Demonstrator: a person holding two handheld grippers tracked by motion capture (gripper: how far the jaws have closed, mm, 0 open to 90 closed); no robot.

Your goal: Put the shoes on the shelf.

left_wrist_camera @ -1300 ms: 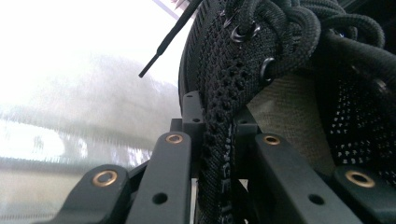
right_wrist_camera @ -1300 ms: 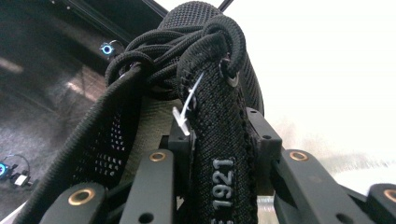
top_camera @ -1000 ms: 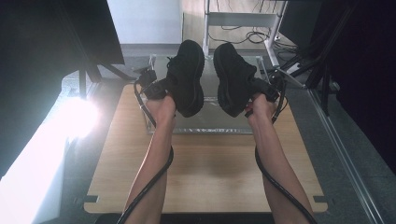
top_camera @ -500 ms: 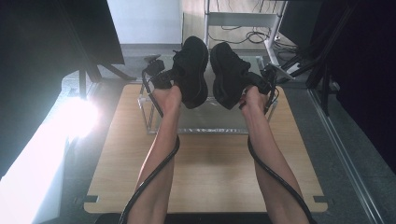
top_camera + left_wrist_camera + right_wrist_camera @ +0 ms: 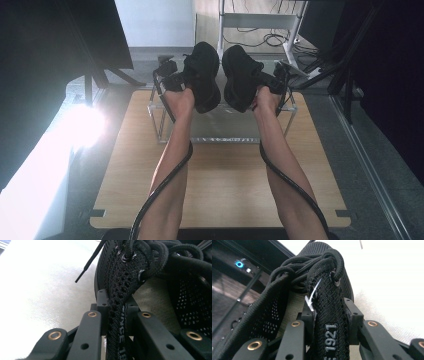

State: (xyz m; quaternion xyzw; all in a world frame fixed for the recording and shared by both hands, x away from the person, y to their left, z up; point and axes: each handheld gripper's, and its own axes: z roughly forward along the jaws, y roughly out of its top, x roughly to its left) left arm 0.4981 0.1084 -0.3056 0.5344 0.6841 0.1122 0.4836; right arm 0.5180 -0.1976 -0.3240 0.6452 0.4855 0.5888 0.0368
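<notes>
Both shoes have moved toward the far edge of the clear rack (image 5: 165, 131) since a second ago: they hung over its near half then, and now they sit over its back rail, closer to each other and a bit higher in the high view. Left claw (image 5: 176, 81) is clamped on the collar edge of the left shoe (image 5: 202, 75); the left gripper view has the knit collar strip (image 5: 117, 322) pinched flat between the two black jaws, laces bunched above. Right claw (image 5: 270, 82) is clamped the same way on the right shoe (image 5: 241, 75); the right gripper view shows its collar strip with the printed "1921" (image 5: 329, 340) squeezed between the jaws, a white tag tie just beside it. No slip visible in either grip, jaws look fully seated on fabric. Both shoes hang in the air with soles facing the camera, toes up, clear of the rack's top and well above the desk (image 5: 220, 185). Forearms are stretched out over the rack too. My read: this is a carry in progress, pair being taken past the rack's far side together, nothing set down yet. Whether the drop point is the rack's back shelf or beyond it, I can't tell. Risk is mainly the thin collar hold letting a shoe swing.
</notes>
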